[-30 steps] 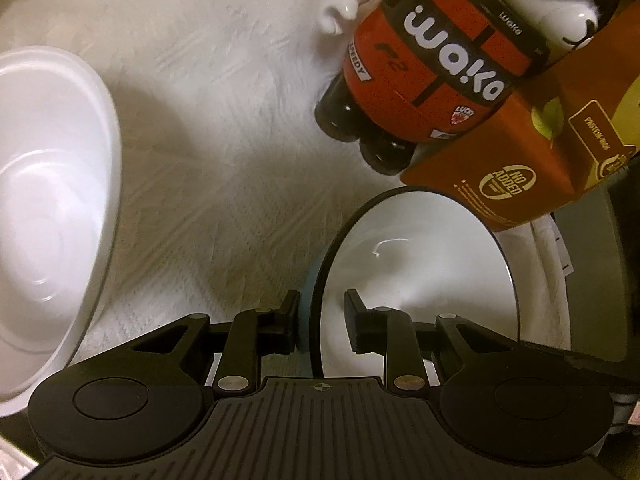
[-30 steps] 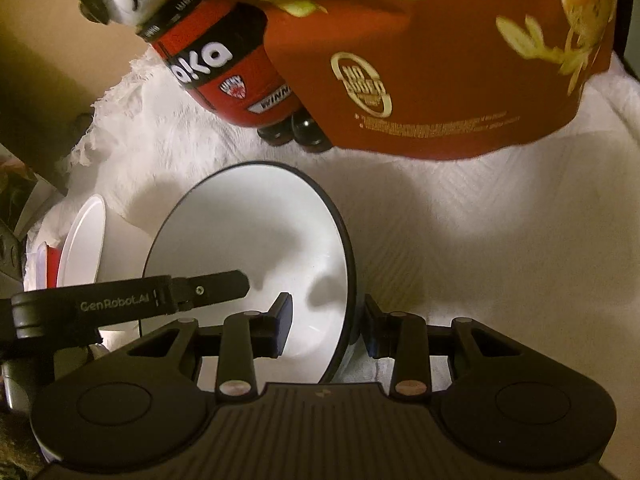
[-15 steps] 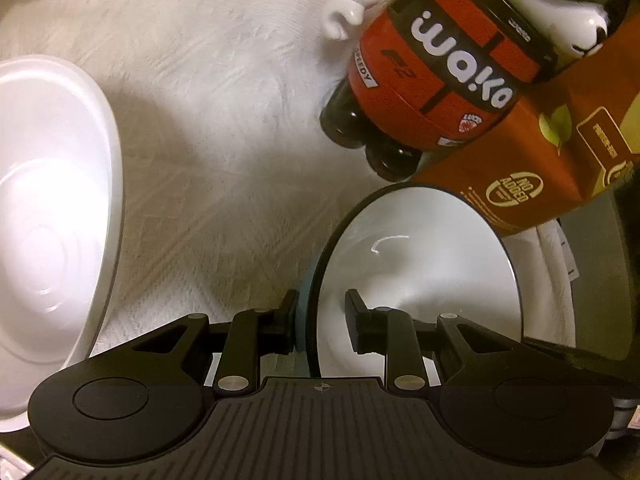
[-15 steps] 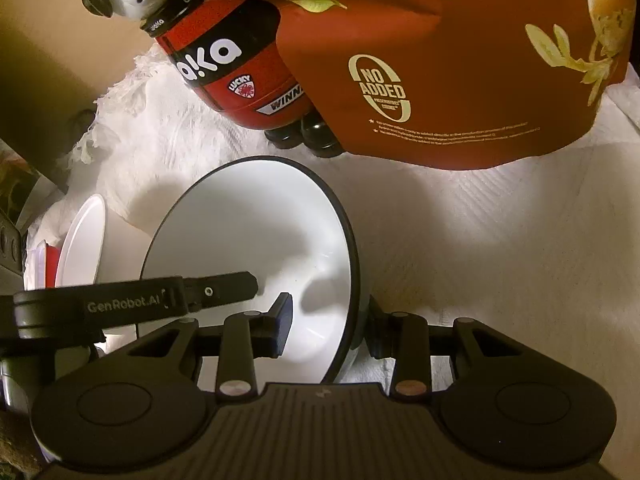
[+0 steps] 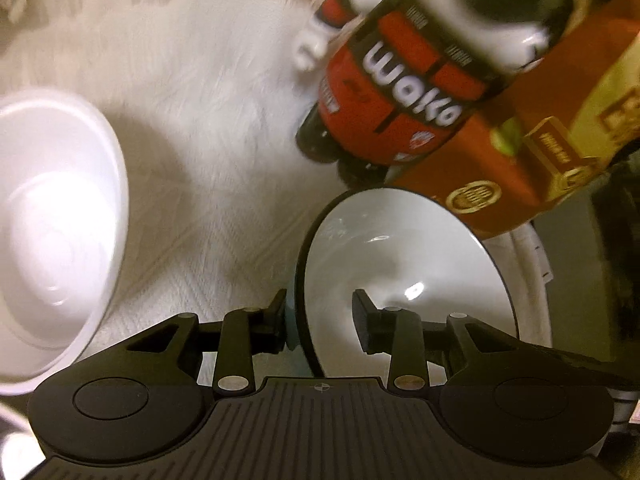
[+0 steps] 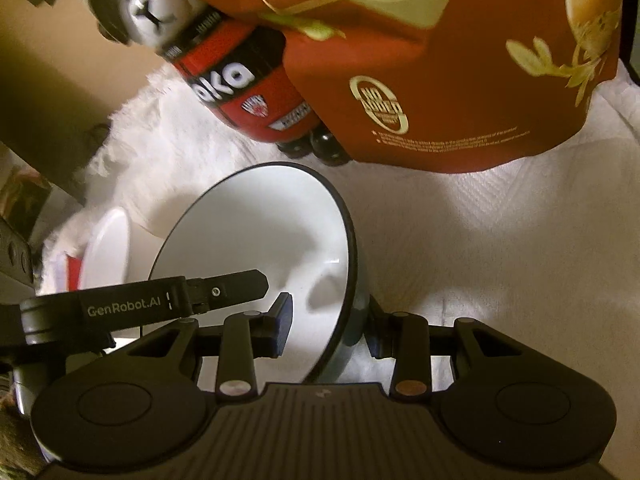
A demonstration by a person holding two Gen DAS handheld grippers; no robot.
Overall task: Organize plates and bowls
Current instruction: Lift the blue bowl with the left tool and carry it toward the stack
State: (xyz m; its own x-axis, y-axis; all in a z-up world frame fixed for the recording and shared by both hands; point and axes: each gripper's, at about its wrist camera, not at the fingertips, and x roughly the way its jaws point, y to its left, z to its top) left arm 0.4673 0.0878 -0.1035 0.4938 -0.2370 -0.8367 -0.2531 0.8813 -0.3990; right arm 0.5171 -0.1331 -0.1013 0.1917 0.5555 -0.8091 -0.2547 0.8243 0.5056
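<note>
Left wrist view, from left to right: a plain white bowl [image 5: 52, 232] lies tilted at the left edge on a white textured cloth [image 5: 200, 128]. Right of centre is a second bowl [image 5: 404, 264], white inside with a dark rim and blue-grey outside. The left gripper [image 5: 320, 318] has one finger against the outside wall and the other inside the bowl, with a gap showing between that inner finger and the wall, so the fingers straddle the rim at a narrow spread; whether they actually pinch it I cannot tell. Above the bowl stands a red and black "waka" figure bottle [image 5: 400, 92], blurred, and to its right a red snack bag [image 5: 540, 152].

Right wrist view, from left to right: the white bowl shows small at the left, with the left gripper's black arm marked "GenRobot.AI" reaching across to the dark-rimmed bowl [image 6: 256, 248]. The right gripper [image 6: 328, 328] also straddles this bowl's rim, left finger inside, right finger outside and partly hidden behind the wall. The bottle [image 6: 240, 80] and the snack bag [image 6: 440, 60] fill the top, with cloth [image 6: 500, 240] to the right.
</note>
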